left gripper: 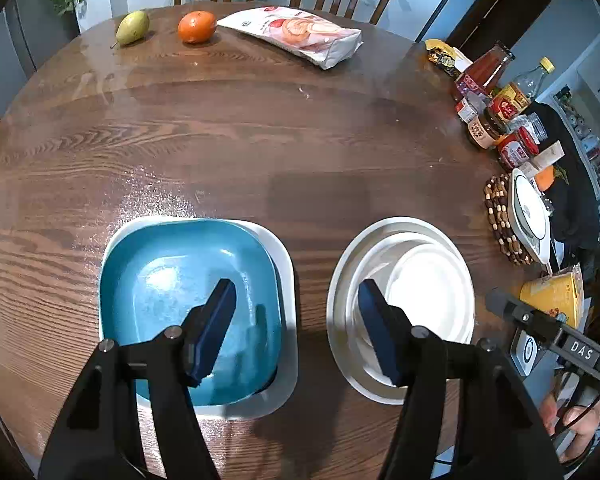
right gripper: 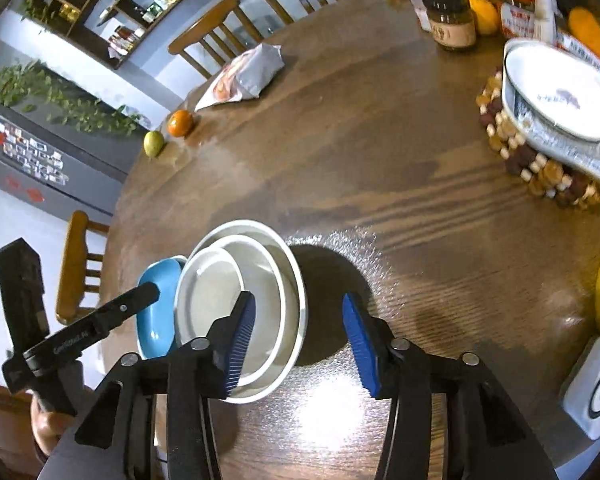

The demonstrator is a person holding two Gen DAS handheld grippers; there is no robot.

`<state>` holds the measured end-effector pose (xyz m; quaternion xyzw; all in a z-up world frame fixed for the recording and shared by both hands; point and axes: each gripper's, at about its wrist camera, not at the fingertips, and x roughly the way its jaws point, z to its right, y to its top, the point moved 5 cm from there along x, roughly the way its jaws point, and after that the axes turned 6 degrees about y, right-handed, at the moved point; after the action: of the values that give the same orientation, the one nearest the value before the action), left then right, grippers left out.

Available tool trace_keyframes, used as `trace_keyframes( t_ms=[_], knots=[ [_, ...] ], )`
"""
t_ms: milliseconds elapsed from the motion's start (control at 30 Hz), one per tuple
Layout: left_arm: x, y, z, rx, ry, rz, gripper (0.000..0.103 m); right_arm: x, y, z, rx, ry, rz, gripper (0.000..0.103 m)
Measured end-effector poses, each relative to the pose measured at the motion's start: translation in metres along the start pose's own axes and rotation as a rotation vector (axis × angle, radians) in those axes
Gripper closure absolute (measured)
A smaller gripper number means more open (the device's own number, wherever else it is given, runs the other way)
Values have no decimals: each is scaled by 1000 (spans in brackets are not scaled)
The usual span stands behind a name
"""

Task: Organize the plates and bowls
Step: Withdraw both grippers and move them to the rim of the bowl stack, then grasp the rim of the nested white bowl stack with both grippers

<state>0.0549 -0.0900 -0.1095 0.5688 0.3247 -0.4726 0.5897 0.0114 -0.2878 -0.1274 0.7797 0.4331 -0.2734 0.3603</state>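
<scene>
1. Plates and bowls sit in two stacks side by side near your edge of the round wood-grain table (left gripper: 260,140): a glossy blue squarish dish (left gripper: 180,292) nested in a white rounded-square plate (left gripper: 286,276), and just beside it, apart, three round white bowls (left gripper: 416,292) nested big to small, smooth glazed.
2. Your left gripper (left gripper: 298,328) hovers over the gap btw. the two stacks, jaws spread, nothing btw. them; one ribbed blue pad over the blue dish, the other over the white bowls' rim. Can't tell if either pad touches.
3. Your right gripper (right gripper: 300,344) is spread too, nothing held: left pad over the white bowl stack, right pad over bare table w/ the bowls' dark shadow btw. them.
4. In the right wrist view the white bowls (right gripper: 244,304) partly hide the blue dish (right gripper: 158,304).
5. Another white oval dish (right gripper: 560,92) w/ a patterned wall rests on a round wooden-bead trivet (right gripper: 540,164) at the table's right.
6. Far edge: green pear (left gripper: 132,27), orange (left gripper: 196,26), crinkly plastic snack bag (left gripper: 300,34). Jars and bottles (left gripper: 496,112) cluster at the right rim.
</scene>
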Motion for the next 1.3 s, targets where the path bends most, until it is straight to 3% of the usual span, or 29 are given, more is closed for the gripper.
trace_keyframes(
  t_ms=[67,167,733,1033,1167,1300],
  knots=[
    [3,0,0,-6,-8,-9,43,2,-2,3,10,0,-3,57],
    [6,-2,1,3,-12,-23,60,7,-4,5,19,12,-15,68],
    [24,-5,8,90,70,-56,61,14,-3,2,-21,4,-54,79],
    [28,-7,9,94,61,-70,62,10,-6,10,-2,3,-64,81],
    [30,-6,12,93,38,-91,72,18,-7,10,7,5,-84,81],
    [30,-6,18,115,55,-88,76,23,-6,11,8,-4,-90,81]
  ],
)
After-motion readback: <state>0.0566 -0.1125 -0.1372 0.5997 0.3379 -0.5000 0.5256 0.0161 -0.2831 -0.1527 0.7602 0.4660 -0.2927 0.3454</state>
